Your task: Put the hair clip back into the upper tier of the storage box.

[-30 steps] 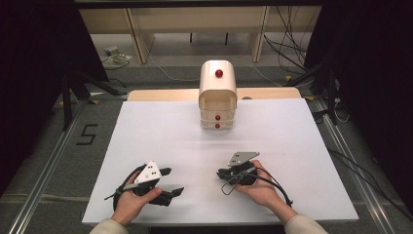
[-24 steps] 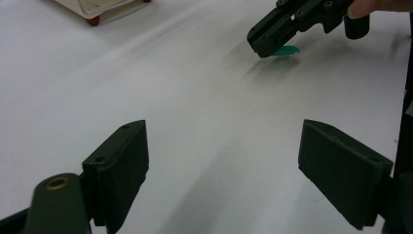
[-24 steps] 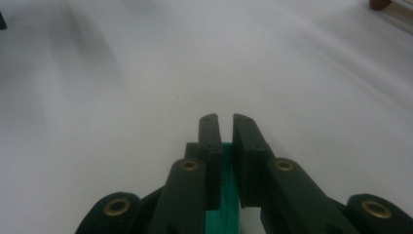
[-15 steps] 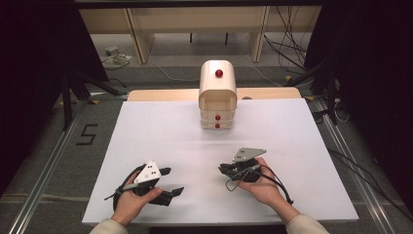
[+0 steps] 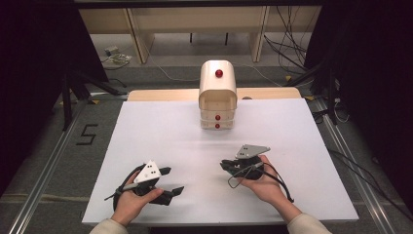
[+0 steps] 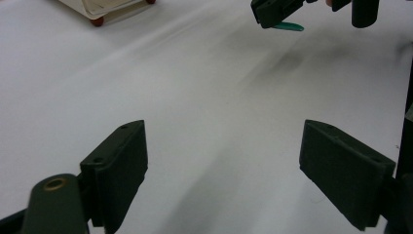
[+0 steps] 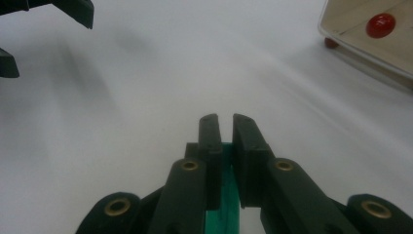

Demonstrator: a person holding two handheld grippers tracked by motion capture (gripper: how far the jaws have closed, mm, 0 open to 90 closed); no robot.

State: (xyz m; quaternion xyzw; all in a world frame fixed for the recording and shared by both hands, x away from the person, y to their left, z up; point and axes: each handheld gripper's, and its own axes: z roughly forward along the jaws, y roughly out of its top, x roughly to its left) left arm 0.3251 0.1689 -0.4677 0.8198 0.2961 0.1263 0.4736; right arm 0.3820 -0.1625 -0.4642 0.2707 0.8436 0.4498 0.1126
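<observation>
Right gripper sits low over the near right part of the white table, held in the person's right hand, with its jaws pressed together on a thin green piece; in the right gripper view that green strip stands between the two black jaws, and in the left gripper view its tip pokes out under the same gripper. What the green piece is cannot be told. Left gripper rests near the front left edge of the table in the left hand, its jaws spread wide with only bare table between them, as the left gripper view shows. Both grippers lie well apart. A small cream drawer cabinet with red knobs stands at the far middle of the table, well away from both grippers; its corner and a red knob appear in the right gripper view.
</observation>
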